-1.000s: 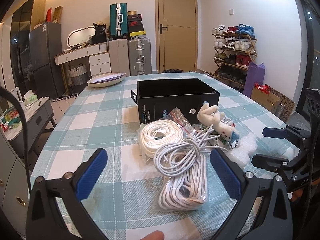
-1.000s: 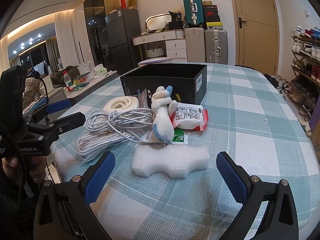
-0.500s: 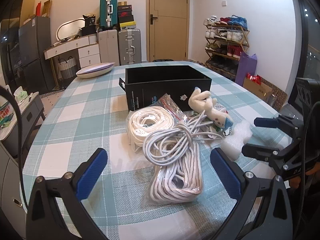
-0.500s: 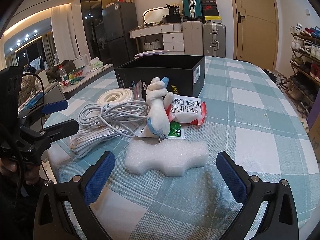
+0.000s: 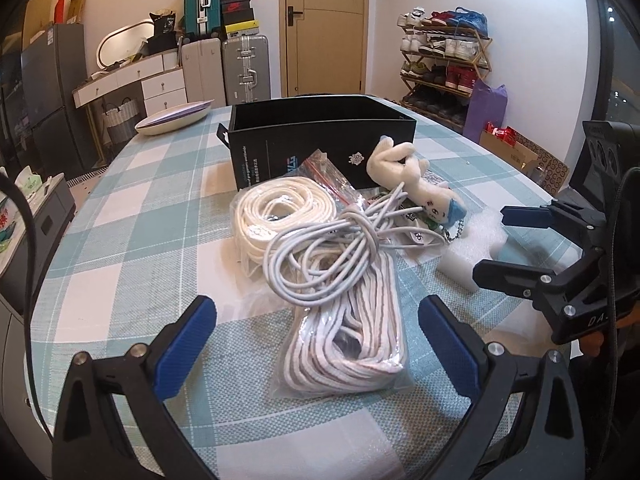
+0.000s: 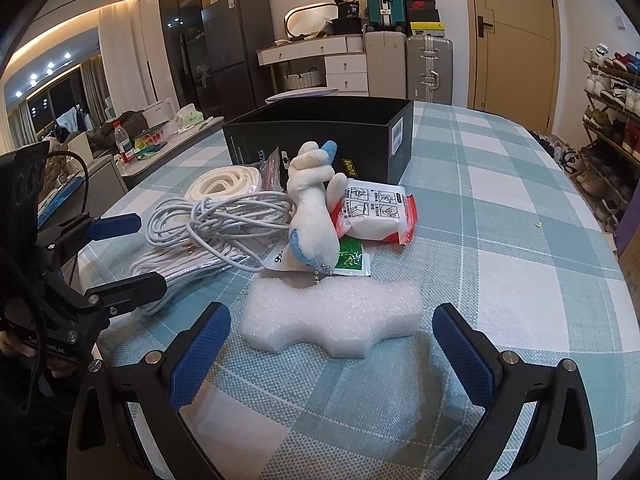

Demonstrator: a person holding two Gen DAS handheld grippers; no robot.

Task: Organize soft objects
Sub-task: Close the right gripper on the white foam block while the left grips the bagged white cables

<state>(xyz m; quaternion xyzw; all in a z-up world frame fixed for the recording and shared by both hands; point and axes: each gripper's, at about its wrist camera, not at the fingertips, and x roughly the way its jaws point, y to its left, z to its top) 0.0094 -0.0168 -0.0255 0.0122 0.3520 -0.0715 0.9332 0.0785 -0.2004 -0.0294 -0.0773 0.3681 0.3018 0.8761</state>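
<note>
Tabletop [image 5: 120, 216], checked cloth: all the soft stuff is piled mid-table in front of the open black box [image 5: 320, 140]. Nothing visible in the box from either view, though its floor is hidden, so I'd judge you're at the start: approach, first pick not yet made.

Largest to smallest:
- Bagged striped rope [image 5: 352, 332]: lies right ahead of your left claw [image 5: 316, 344], which is spread wide and empty, above the cloth.
- Bagged white rope coil [image 5: 276, 212]: between the striped bag and the box.
- Grey cable bundle [image 5: 332, 256]: loose, draped over both rope bags, one strand running toward the plush.
- White foam block [image 6: 332, 316]: just ahead of your right claw [image 6: 332, 356], also wide and empty.
- Plush toy [image 6: 316, 212]: leans on the red-and-white packet [image 6: 376, 212], with the green sachet [image 6: 352, 260] under it and its bead chain touching the foam.

Next move, my call: foam first with the right claw. It sits free at the front and squeezes easily. Or lift the cable off with the left claw before touching either rope bag, else it drags.

Room: open cloth to the right of the pile, and left of it too. The near table edge is close under both claws. Box mouth is unobstructed; its near wall stands just behind the pile, so lift over it.
</note>
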